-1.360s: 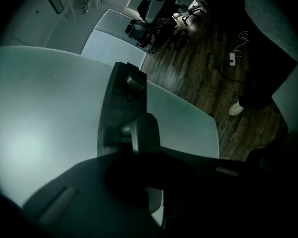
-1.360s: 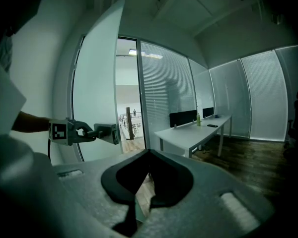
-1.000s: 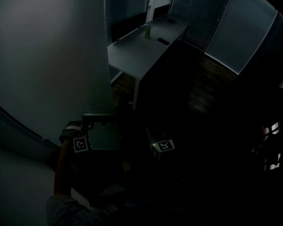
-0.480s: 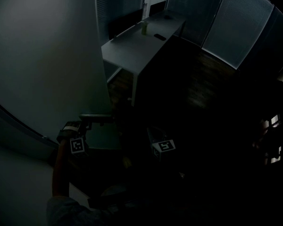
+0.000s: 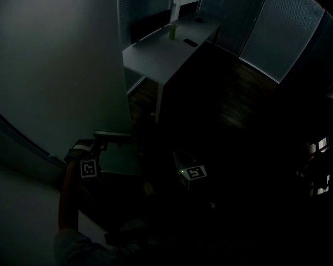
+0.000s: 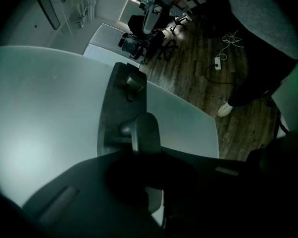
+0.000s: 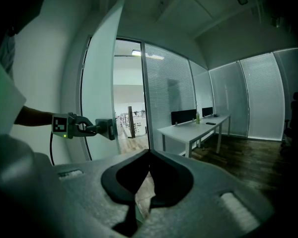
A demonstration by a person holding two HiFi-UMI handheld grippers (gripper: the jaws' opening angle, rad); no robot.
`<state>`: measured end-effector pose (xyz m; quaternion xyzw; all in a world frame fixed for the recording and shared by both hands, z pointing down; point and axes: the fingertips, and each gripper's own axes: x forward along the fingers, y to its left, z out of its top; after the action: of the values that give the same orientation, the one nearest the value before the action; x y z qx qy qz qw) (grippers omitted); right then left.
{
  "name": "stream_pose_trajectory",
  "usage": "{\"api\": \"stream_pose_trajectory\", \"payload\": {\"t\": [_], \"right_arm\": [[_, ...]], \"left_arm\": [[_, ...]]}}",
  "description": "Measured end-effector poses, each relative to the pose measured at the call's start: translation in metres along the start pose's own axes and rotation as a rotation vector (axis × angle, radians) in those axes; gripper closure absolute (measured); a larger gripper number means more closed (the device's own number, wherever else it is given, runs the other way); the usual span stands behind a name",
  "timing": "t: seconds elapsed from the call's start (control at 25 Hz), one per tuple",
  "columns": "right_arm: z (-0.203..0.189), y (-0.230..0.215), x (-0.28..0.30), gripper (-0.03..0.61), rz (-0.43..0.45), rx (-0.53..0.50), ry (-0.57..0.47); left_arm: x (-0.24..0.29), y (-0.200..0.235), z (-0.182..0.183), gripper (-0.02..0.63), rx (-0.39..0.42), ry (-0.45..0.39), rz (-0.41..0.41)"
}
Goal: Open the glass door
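My left gripper [image 6: 145, 158] is pinching the door handle [image 6: 143, 130] tight. The handle sits on the glass door [image 5: 55, 71], which is milky white and stands partly open on my left. My right gripper [image 7: 149, 151] has its jaws pressed together with nothing in them, and it is apart from the door. Far off, a white bench [image 5: 161, 54] stands near the window blinds [image 5: 277, 37].

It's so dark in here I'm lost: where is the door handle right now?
In the head view the door handle sits lower left, on the edge of the glass door, below the white desk, with the left gripper shut on it.
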<state>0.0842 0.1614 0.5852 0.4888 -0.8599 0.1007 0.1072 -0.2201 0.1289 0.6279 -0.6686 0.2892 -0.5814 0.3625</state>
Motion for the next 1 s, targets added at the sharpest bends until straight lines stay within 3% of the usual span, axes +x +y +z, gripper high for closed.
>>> {"api": "stream_pose_trajectory", "payload": {"t": [0.72, 1.0], "right_arm": [[0.003, -0.004, -0.010, 0.577, -0.001, -0.013, -0.006], [0.001, -0.005, -0.012, 0.577, 0.000, -0.014, -0.004]], "left_arm": [[-0.003, -0.003, -0.002, 0.600, 0.008, 0.010, -0.022], [-0.008, -0.002, 0.000, 0.567, -0.021, 0.024, -0.039]]}}
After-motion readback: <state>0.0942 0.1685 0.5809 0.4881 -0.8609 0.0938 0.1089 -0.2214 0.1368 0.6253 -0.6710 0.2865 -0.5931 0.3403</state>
